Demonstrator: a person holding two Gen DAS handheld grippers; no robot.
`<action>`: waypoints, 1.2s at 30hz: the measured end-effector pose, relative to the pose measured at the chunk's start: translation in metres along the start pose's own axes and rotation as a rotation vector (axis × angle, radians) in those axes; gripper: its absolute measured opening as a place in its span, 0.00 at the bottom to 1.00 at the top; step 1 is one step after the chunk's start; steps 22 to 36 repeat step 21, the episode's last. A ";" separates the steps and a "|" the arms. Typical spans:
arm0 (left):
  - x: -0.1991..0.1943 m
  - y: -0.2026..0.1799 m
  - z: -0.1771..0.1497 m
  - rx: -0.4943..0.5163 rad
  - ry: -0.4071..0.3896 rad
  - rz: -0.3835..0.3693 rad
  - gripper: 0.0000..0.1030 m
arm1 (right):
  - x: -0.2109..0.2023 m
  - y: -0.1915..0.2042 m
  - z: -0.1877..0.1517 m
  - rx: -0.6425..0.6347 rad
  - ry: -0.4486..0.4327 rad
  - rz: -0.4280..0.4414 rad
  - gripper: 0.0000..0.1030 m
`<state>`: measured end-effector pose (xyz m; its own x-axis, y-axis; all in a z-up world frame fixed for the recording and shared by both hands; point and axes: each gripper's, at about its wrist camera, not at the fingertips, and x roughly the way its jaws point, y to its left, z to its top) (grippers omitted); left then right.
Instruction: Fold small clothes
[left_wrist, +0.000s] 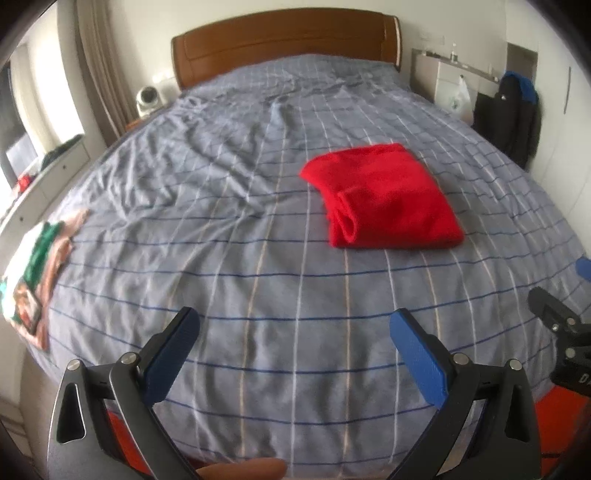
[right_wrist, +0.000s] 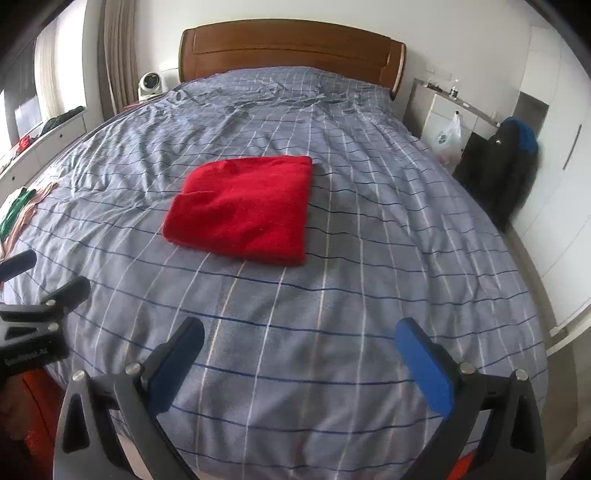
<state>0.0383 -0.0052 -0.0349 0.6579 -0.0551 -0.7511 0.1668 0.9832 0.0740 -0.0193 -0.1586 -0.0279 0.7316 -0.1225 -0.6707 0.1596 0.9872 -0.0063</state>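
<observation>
Left wrist view: we log the left tool with its jaws spread wide and nothing between them, hovering over the near end of the bed.
Right wrist view: the right tool is likewise wide and empty, over the same checked cover, near the foot of the bed.
Item: red garment – one piece, already in a squarish folded packet.
Location: flat on the bed, about mid-way up it, ahead of both tools and touching neither; well apart from the headboard.
Visible detail: in the left wrist view the red garment shows a rolled cuff or sleeve end at its near left edge; the other edges look straight.
Weight, our estimate: light.
Stiffness, our estimate: soft and limp, fleece-like or knitted – it will sag and unfold if lifted by one point.
Surface, our estimate: napped, not slippery; the pads should hold it readily.
Fragility: none that we can see.
Where to take hold, our judgement: the two near corners, one per tool, pinching all layers together so that the packet stays shut; avoid the loose cuff alone.
Caution: the cover beneath is soft and wrinkled, so a deep pinch may catch it along with the garment.
Other stock: patterned clothes in green, white and pink at the bed's left edge, seemingly not yet folded.
</observation>
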 end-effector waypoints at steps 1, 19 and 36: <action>-0.002 -0.002 0.000 0.008 -0.004 0.012 1.00 | -0.002 -0.002 -0.001 0.007 -0.001 0.000 0.99; -0.011 -0.010 -0.002 0.025 -0.023 0.002 1.00 | -0.004 -0.003 -0.003 0.010 0.011 -0.006 0.99; -0.011 -0.011 -0.002 0.031 -0.027 0.009 1.00 | -0.003 -0.003 -0.003 0.010 0.011 -0.005 0.99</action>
